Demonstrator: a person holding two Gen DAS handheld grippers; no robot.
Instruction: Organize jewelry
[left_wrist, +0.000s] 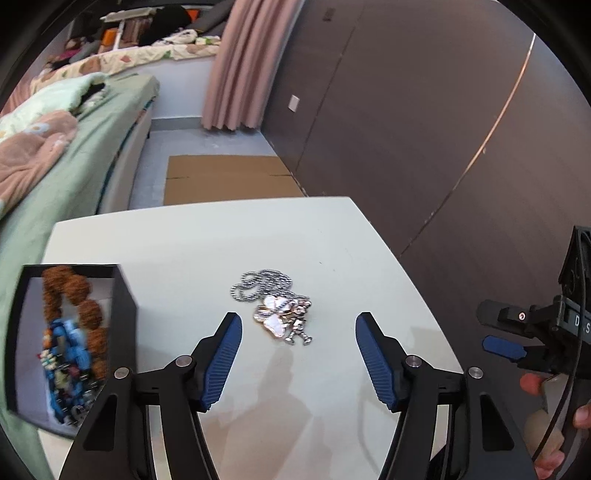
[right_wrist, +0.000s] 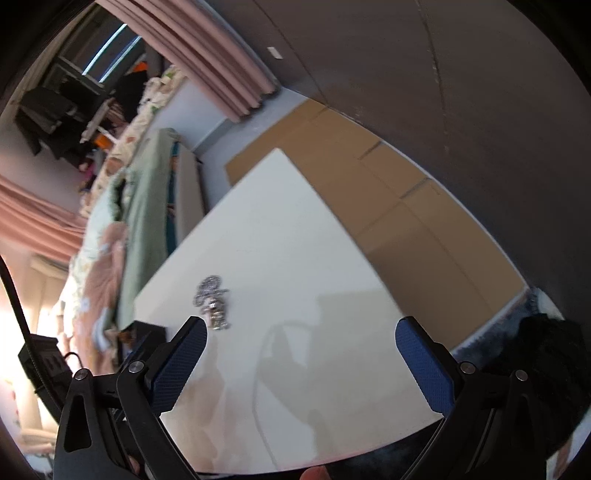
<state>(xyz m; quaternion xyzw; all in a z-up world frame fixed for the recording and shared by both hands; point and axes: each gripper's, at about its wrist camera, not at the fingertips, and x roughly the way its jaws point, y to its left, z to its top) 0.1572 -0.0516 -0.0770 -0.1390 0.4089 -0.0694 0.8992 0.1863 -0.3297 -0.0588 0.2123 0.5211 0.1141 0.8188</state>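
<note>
Both fingers of the left tool (left_wrist: 298, 325) stand wide apart and hold nothing. Just ahead of them, a silver chain necklace (left_wrist: 275, 302) with pale wing-shaped pendants lies in a heap on the white tabletop (left_wrist: 332, 236). To its left, a black box (left_wrist: 125, 291) holds brown and blue beads. The right tool (right_wrist: 301, 330) is also spread open and empty, well apart from the necklace, which looks blurred in its view.

Necklace pile (left_wrist: 275, 306) mid tabletop (left_wrist: 332, 236); box (left_wrist: 70, 339) of beads at its left edge; bed (left_wrist: 74, 158) left, cardboard (left_wrist: 229, 179) on floor behind.
</note>
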